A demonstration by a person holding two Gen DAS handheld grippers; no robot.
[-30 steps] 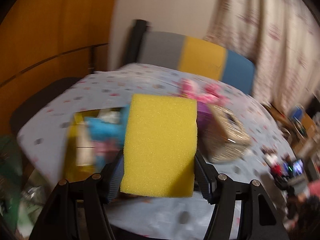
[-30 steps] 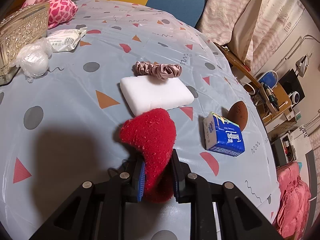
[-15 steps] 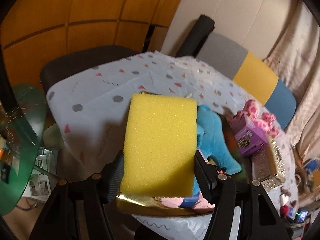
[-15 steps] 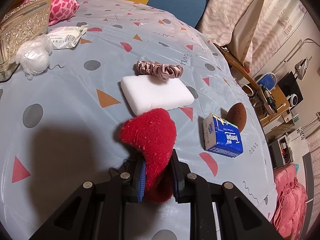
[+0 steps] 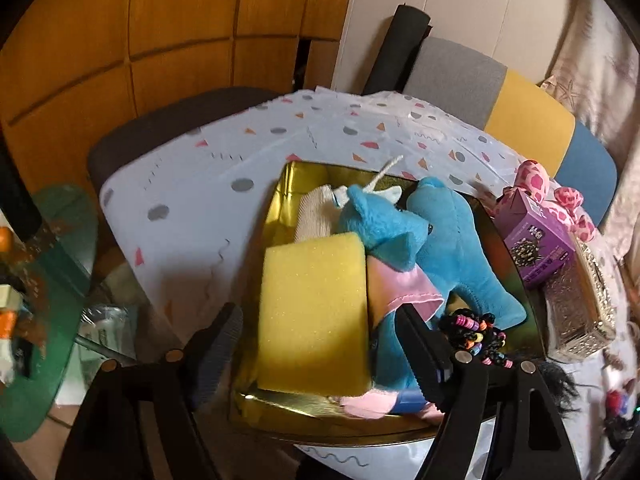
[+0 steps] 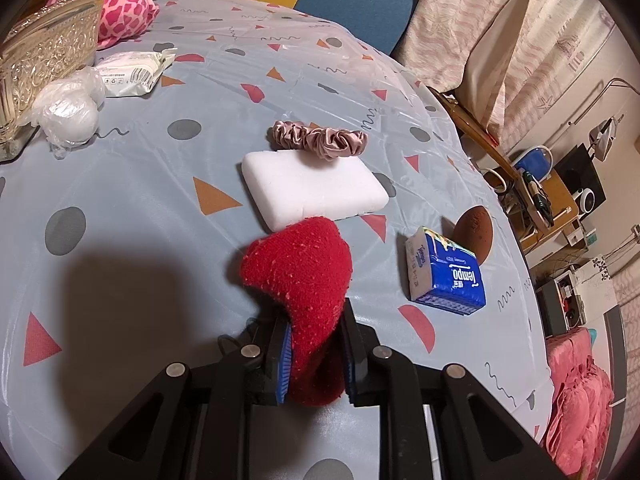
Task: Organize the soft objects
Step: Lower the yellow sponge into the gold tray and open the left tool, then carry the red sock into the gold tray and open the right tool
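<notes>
In the left wrist view a yellow sponge [image 5: 314,312] lies in a gold tray [image 5: 280,408] beside a blue plush toy [image 5: 436,236], a cream cloth [image 5: 316,216] and a beaded hair tie [image 5: 476,330]. My left gripper [image 5: 316,344] is open, its fingers apart on either side of the sponge. In the right wrist view my right gripper [image 6: 314,344] is shut on a red fuzzy sock [image 6: 304,280] held above the table. A white sponge [image 6: 312,188] and a pink scrunchie [image 6: 320,138] lie beyond it.
A purple box [image 5: 534,240], a pink spotted plush [image 5: 536,180] and a glittery box [image 5: 576,312] stand right of the tray. On the right side lie a blue tissue pack [image 6: 444,276], a brown ball [image 6: 474,228], a wipes pack [image 6: 128,72], a white wrapped ball [image 6: 68,112] and a crystal basket [image 6: 44,52].
My left gripper swung left over the gold tray, opened and let go of the yellow sponge, which now lies in the tray. The right gripper still holds the red sock, nearly still.
</notes>
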